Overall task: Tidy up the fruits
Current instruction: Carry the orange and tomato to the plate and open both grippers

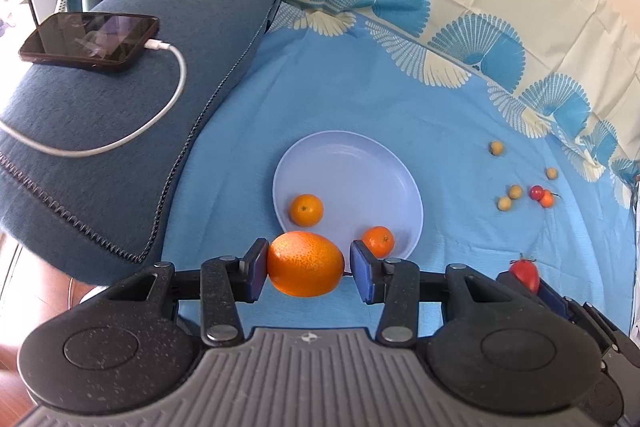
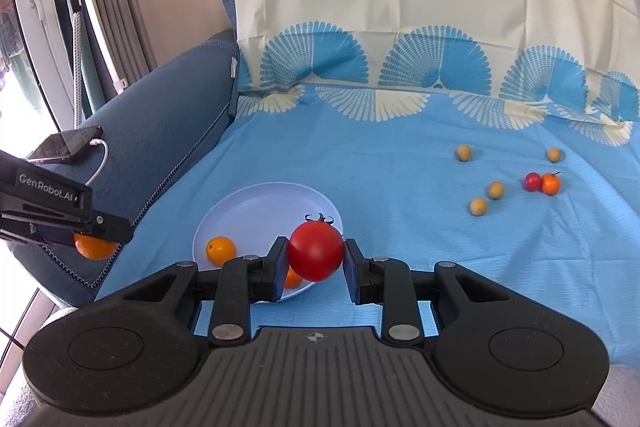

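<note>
My left gripper (image 1: 306,269) is shut on a large orange (image 1: 306,259), held just over the near rim of a pale blue plate (image 1: 348,163). Two small oranges (image 1: 306,210) (image 1: 378,239) lie on that plate. My right gripper (image 2: 316,263) is shut on a red tomato (image 2: 316,247) with a dark green stem, in front of the plate (image 2: 260,203). In the right wrist view the left gripper (image 2: 106,227) shows at the left edge with its orange (image 2: 96,250). In the left wrist view the tomato (image 1: 525,273) and the right gripper (image 1: 534,285) show at the lower right.
Several small yellowish fruits (image 2: 479,206), a red cherry tomato (image 2: 532,181) and a small orange one (image 2: 550,183) lie scattered on the blue sheet (image 2: 400,155) to the right. A phone (image 1: 90,41) on a white cable rests on the blue sofa arm (image 1: 120,147) at left.
</note>
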